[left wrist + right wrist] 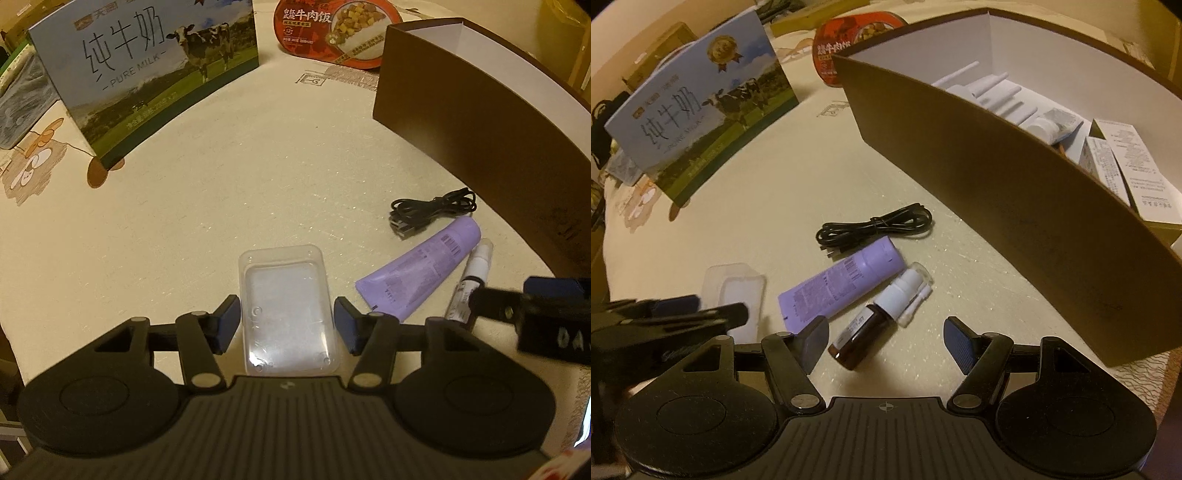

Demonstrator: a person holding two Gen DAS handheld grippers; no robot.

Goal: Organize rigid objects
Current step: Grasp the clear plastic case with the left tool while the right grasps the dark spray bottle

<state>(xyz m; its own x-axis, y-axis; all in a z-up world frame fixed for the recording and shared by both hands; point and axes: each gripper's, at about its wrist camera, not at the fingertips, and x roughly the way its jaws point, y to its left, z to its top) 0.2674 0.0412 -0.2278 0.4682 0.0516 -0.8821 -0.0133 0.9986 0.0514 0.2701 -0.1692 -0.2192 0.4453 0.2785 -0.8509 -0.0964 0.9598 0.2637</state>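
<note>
A clear plastic tray (pixel 286 310) lies on the table between the fingers of my open left gripper (pixel 287 325); the pads stand just off its sides. It also shows in the right wrist view (pixel 737 291). My right gripper (pixel 886 345) is open over a small brown spray bottle (pixel 882 314) with a white top, which lies between the fingers. Beside it lie a purple tube (pixel 846 286) and a coiled black cable (pixel 875 227). The tube (pixel 424 267), cable (pixel 432 212) and bottle (pixel 471 280) also show in the left wrist view.
A large brown box (pixel 1015 192) with a white inside stands open at the right, holding white tubes and small cartons. A milk carton box (pixel 147 70) stands at the back left. A red beef rice bowl (pixel 332 29) sits behind.
</note>
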